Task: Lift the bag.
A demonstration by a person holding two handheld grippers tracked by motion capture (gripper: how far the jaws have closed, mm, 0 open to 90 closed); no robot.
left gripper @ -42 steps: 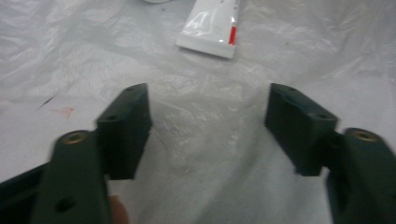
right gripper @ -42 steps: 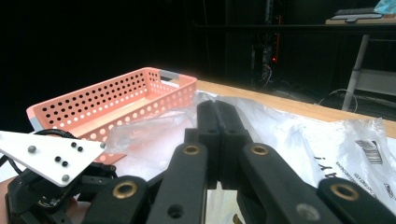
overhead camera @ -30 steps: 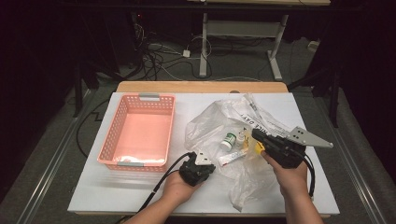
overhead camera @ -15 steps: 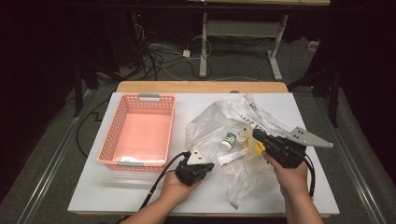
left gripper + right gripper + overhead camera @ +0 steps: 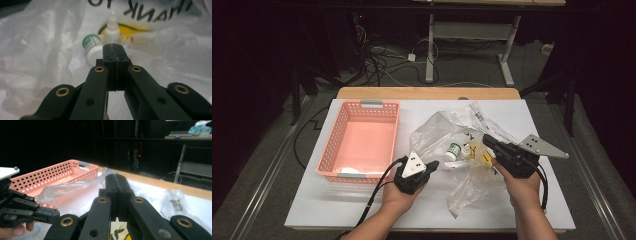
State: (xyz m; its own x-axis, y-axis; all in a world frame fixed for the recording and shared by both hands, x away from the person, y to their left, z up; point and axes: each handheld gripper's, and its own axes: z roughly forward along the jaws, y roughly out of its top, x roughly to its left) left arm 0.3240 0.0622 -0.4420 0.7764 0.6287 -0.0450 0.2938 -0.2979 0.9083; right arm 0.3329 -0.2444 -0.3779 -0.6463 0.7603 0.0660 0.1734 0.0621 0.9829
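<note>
A clear plastic bag printed with black letters lies crumpled mid-table. Inside it lie a white jar with a green label, a small white dropper bottle and something yellow. My left gripper is shut, its tip at the bag's near-left edge and aimed at the two bottles. My right gripper is shut too, its tip over the bag's right side. Clear film reaches up to that tip. I cannot tell whether either gripper pinches the film.
A pink perforated basket stands left of the bag with nothing in it. The white tabletop ends in a wooden strip at the back. Beyond are desk legs and cables on the floor.
My left gripper has lifted a little and edged toward the bag. The right gripper and the bag's contents have stayed put.
</note>
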